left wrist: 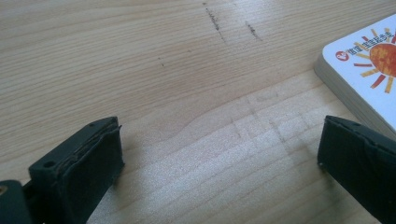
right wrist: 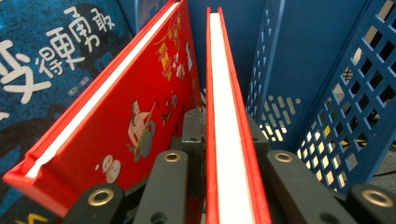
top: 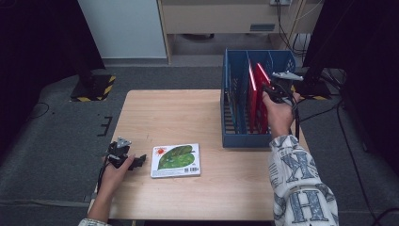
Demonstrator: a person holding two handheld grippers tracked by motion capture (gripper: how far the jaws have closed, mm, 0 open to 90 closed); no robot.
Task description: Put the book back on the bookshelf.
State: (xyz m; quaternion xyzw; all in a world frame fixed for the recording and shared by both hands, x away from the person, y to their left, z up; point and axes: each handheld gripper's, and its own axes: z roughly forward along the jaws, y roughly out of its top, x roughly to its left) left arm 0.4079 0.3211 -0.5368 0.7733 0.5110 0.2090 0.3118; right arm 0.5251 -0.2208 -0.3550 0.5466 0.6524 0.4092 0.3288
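- Right gripper [top: 274,89]: in my right hand, reaching into the blue perforated plastic book crate [top: 231,94] at the right side of the table. In the right gripper view its jaws stand closed on either cover of a thin red hardcover book [right wrist: 226,116], white page edge upward; the book stands upright between them.
- Thin red hardcover book, location: inside the crate, in a slot toward its right side, upright [top: 262,77].
- Second red hardcover book with illustrated cover [right wrist: 140,93]: just left of the gripped one in the same crate, leaning away from it at the top, so a wedge-shaped gap shows between the two.
- Dark blue book with white characters [right wrist: 51,60]: further left in the right gripper view, behind the leaning red one.
- Left gripper [top: 134,162]: in my left hand, low at the near left of the light wooden table [top: 179,113]. Its jaws stand wide apart with bare wood between them; they hold nothing.
- Flat white board book with green leaf and orange sun on the cover [top: 175,160]: lying face up on the table, just beside the left gripper's tips, not touching; its corner shows near one jaw in the left gripper view [left wrist: 369,65].
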